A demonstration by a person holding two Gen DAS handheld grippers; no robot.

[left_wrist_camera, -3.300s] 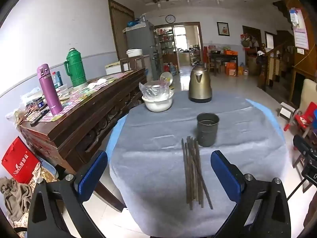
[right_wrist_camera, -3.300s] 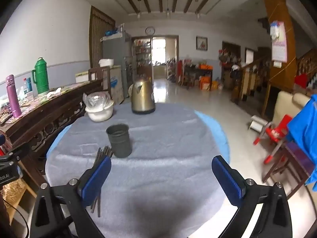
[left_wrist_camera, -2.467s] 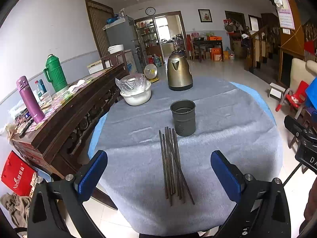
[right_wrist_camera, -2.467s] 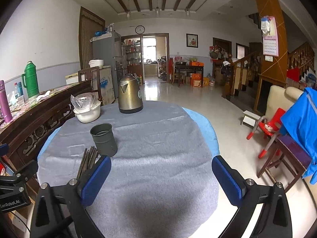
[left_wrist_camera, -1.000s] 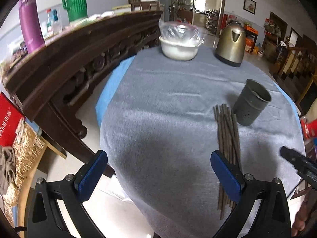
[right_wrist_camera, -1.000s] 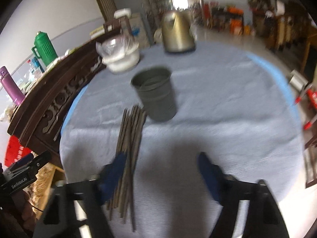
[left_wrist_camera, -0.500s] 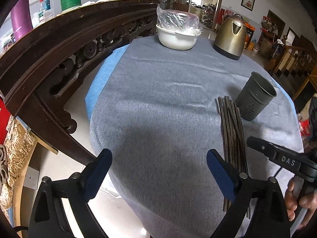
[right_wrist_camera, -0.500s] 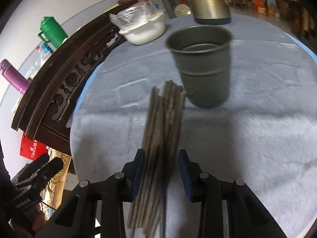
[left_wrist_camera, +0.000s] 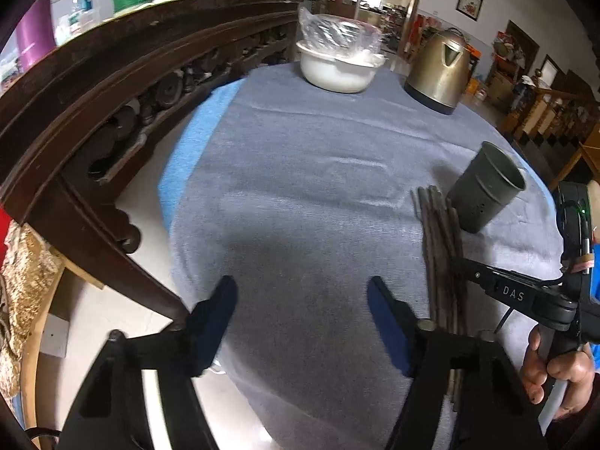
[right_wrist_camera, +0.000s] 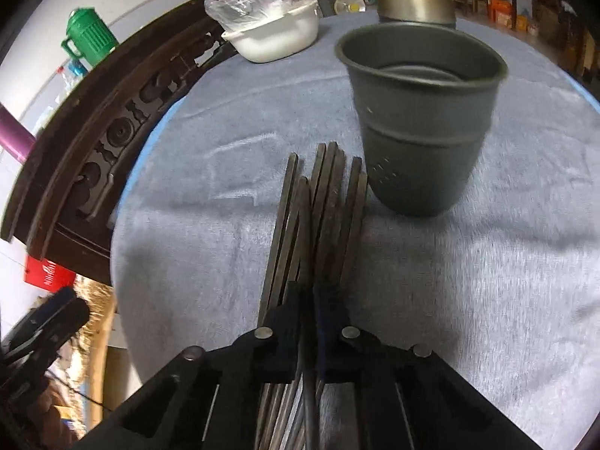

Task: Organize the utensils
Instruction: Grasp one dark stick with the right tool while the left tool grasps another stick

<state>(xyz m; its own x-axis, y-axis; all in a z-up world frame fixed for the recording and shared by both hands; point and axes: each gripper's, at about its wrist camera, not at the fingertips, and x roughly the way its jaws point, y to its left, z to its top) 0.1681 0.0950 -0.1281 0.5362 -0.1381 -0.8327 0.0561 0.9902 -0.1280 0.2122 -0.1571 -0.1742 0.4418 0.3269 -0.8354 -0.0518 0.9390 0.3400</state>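
The right gripper (right_wrist_camera: 308, 300) has its blue pads pinched together on one chopstick (right_wrist_camera: 305, 225) from the bundle of chopsticks (right_wrist_camera: 322, 202) lying on the grey cloth (right_wrist_camera: 487, 281). Just beyond their tips stands the dark cup (right_wrist_camera: 420, 123), upright. The left gripper (left_wrist_camera: 302, 300) hovers with fingers spread over bare cloth, holding nothing. Farther off sit a white bowl (left_wrist_camera: 337, 71) and a kettle (left_wrist_camera: 438, 71).

left gripper (left_wrist_camera: 300, 300) fingers parted, right gripper (right_wrist_camera: 308, 296) fingers nearly together, low over table
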